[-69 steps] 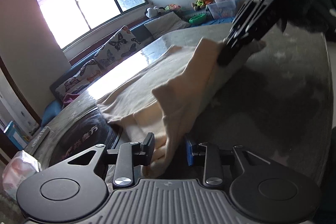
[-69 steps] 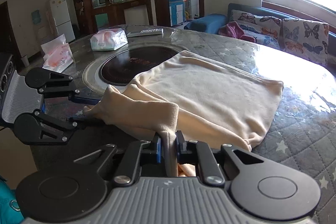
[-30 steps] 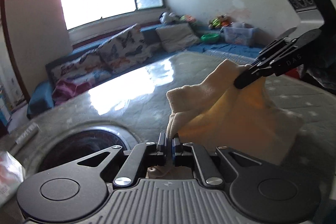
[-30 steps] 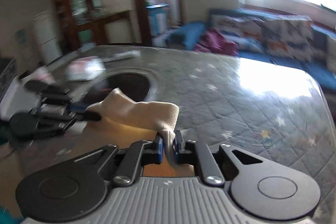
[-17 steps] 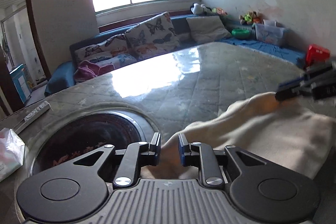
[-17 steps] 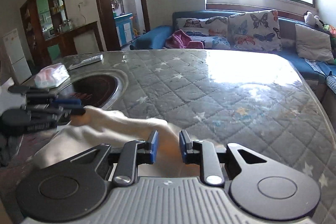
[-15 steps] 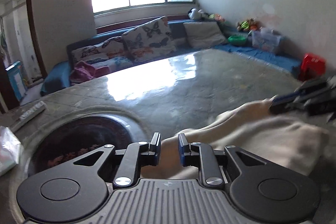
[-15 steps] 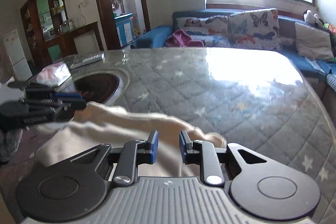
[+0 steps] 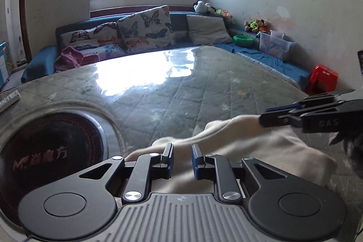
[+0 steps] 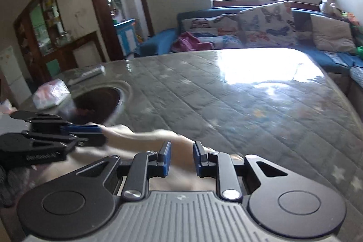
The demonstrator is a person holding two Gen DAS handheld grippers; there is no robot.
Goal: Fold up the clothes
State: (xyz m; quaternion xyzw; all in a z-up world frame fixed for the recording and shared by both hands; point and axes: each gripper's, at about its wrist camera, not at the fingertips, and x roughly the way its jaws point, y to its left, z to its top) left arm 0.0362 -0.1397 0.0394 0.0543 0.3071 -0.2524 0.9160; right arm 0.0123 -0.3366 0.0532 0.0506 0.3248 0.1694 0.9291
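Both grippers now have their jaws spread, where a second ago each pinched an edge of the cream garment (image 9: 261, 146) and held it aloft. That cloth now lies on the quilted table (image 9: 181, 92), beside the round dark inset (image 9: 50, 151). Left gripper (image 9: 181, 158) and right gripper (image 10: 180, 158) each hover over its far edge, fabric showing between the fingers.
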